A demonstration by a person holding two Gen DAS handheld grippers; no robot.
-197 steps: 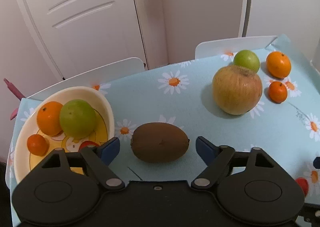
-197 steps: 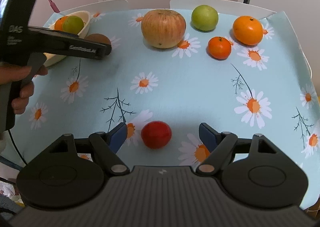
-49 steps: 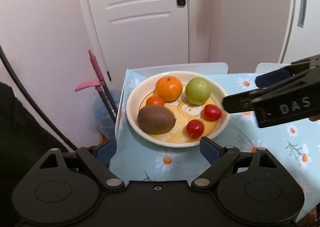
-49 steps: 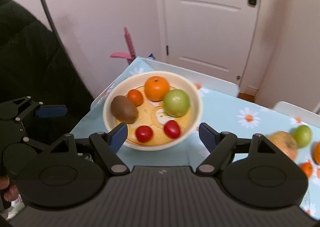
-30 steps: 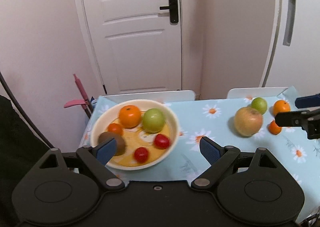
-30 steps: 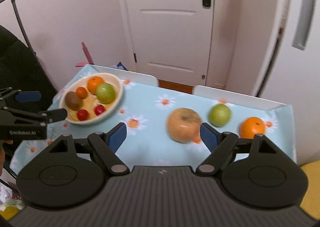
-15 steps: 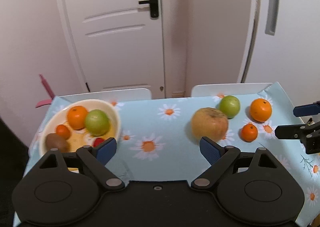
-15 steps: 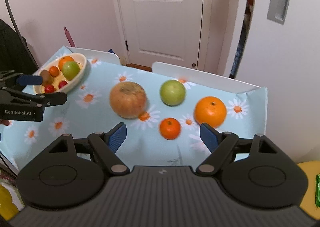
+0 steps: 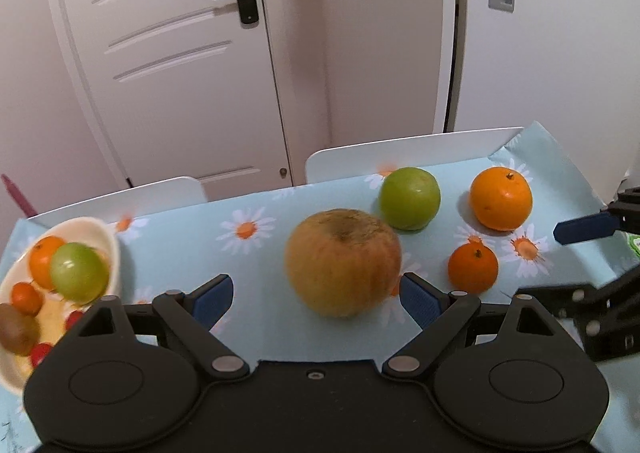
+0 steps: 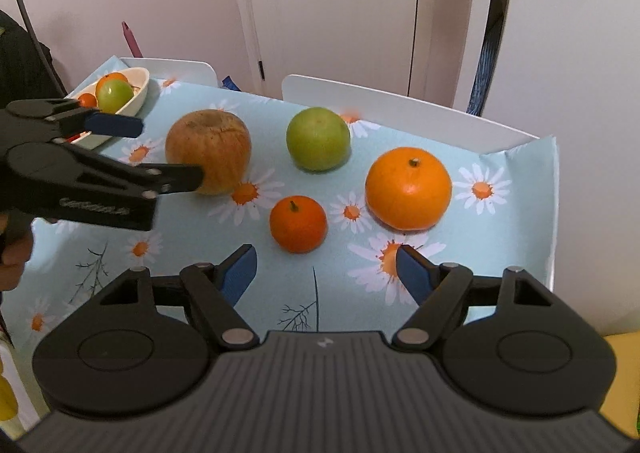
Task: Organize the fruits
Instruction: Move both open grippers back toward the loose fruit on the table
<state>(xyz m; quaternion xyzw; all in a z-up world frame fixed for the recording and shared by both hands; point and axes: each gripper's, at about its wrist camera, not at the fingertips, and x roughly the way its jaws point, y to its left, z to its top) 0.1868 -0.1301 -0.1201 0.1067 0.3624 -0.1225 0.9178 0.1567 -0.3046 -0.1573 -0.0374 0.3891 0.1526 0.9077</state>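
**Both grippers over loose fruit, nothing grasped**

Table [image 10: 532,221] with a daisy-print cloth carries everything. Four fruits loose toward its far right corner: big brownish apple [image 9: 343,262], green apple [image 9: 410,198] behind it near the far edge, large orange [image 9: 501,198] nearest the right edge, small mandarin [image 9: 473,268] in front of those two. All four apart, none touching.

Bowl [image 9: 114,249] at the far left corner holds an orange, a green apple, a small mandarin, a kiwi and red tomatoes; partly cut off in the left wrist view.

Left gripper [image 9: 316,295]: jaws spread wide, released. The big brownish apple sits just ahead, framed between the blue pads; in the right wrist view the lower finger tip overlaps the apple's left side, contact cannot be told. Nothing clamped.

Right gripper [image 10: 324,265]: jaws apart, have just been closing a little, nothing between them. Small mandarin lies just beyond the pads, centred; large orange ahead to the right, near the right pad. No grasp.

Part of a hand shows at the left edge of the right wrist view, holding the left gripper's handle. White chair backs [image 10: 400,105] stand behind the far edge.
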